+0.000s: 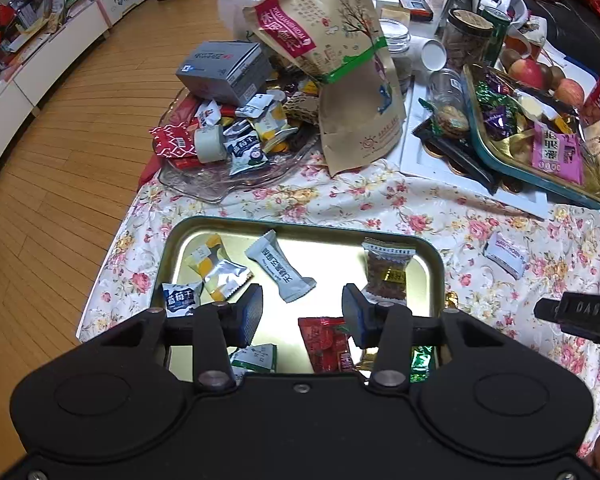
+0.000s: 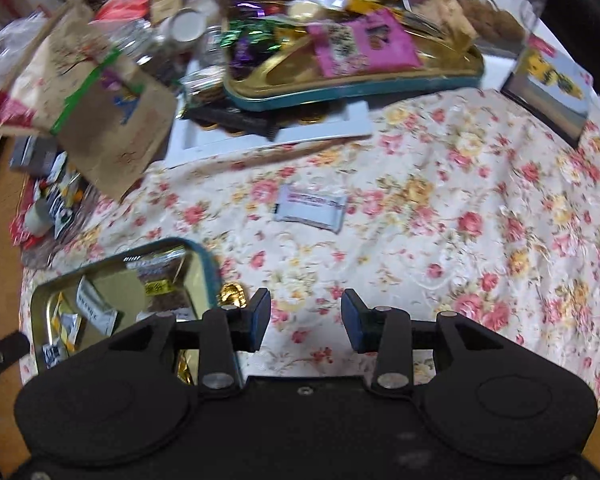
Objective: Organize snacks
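A gold tin tray (image 1: 300, 227) with a teal rim lies on the floral cloth and holds several wrapped snacks, among them a grey-white packet (image 1: 281, 267) and a red one (image 1: 326, 343). My left gripper (image 1: 302, 316) is open and empty just above the tray. A white snack packet (image 1: 505, 257) lies alone on the cloth to the tray's right; in the right wrist view it (image 2: 311, 208) lies ahead of my right gripper (image 2: 305, 320), which is open, empty and above bare cloth. The tray (image 2: 202, 254) is at its left. A gold-wrapped sweet (image 2: 231, 294) lies by the tray's corner.
A glass dish (image 1: 204, 188) piled with snacks, a grey box (image 1: 224, 68) and a brown paper bag (image 1: 340, 68) stand beyond the tray. A second teal tray (image 1: 540, 184) of sweets sits at the back right on a white frame (image 2: 268, 136). The table's left edge drops to the wooden floor (image 1: 60, 184).
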`<state>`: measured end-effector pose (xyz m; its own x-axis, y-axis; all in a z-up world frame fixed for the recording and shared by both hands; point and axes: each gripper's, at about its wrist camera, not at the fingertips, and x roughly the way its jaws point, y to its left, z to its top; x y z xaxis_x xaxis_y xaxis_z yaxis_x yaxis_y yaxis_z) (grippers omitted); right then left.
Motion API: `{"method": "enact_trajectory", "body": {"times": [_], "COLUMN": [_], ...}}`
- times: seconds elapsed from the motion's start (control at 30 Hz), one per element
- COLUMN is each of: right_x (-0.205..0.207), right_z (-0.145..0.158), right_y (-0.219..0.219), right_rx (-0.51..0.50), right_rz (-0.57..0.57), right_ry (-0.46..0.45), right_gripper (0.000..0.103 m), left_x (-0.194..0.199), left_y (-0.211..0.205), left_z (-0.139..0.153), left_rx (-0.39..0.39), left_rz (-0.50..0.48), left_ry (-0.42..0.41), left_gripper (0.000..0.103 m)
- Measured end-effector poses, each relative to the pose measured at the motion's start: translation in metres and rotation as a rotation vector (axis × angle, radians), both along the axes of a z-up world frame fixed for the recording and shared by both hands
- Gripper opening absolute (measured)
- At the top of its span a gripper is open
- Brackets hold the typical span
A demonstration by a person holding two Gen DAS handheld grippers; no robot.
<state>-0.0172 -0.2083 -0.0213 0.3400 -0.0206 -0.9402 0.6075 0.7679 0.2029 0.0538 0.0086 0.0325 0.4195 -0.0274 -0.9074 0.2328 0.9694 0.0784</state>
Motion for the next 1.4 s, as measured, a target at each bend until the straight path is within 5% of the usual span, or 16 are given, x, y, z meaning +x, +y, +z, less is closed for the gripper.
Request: {"method": "enact_trajectory", "body": {"times": [0.27,0.57,0.93,1.03,1.2,1.4], "right_x": [0.001,0.029,0.075,0.087,0.087,0.058], "right_z": [-0.02,-0.046,-0.057,-0.067,-0.079,-0.082], "right_y": [-0.031,-0.025,-0.024,-0.02,-0.024,-0.042], "right_rx": [0.016,-0.093,-0.075,-0.071,-0.077,-0.055], "right_rz": [-0.122,-0.038,-0.106,-0.087,-0.078,-0.066], "right_ry": [0.073,0.125,-0.097,-0.093,-0.063,0.011], "right_gripper": [0.042,0.042,0.039,0.037,0.016,0.016], "left_x": [-0.009,-0.019,-0.014,-0.009,-0.004,-0.005], "left_y": [-0.019,-0.037,-0.039,-0.035,-0.033,-0.034], "left_z": [0.017,0.042,0.044,0.042,0.039,0.036], "left_rx": [-0.018,-0.038,-0.007,-0.065,-0.093,-0.121], "left_rz": [-0.041,-0.115,-0.11,-0.112,-0.1,-0.104], "left_ry": [-0.052,-0.148,-0.128,-0.064,-0.034,0.008], "left_gripper": [0.053,0.062,0.062,0.062,0.062,0.062]}}
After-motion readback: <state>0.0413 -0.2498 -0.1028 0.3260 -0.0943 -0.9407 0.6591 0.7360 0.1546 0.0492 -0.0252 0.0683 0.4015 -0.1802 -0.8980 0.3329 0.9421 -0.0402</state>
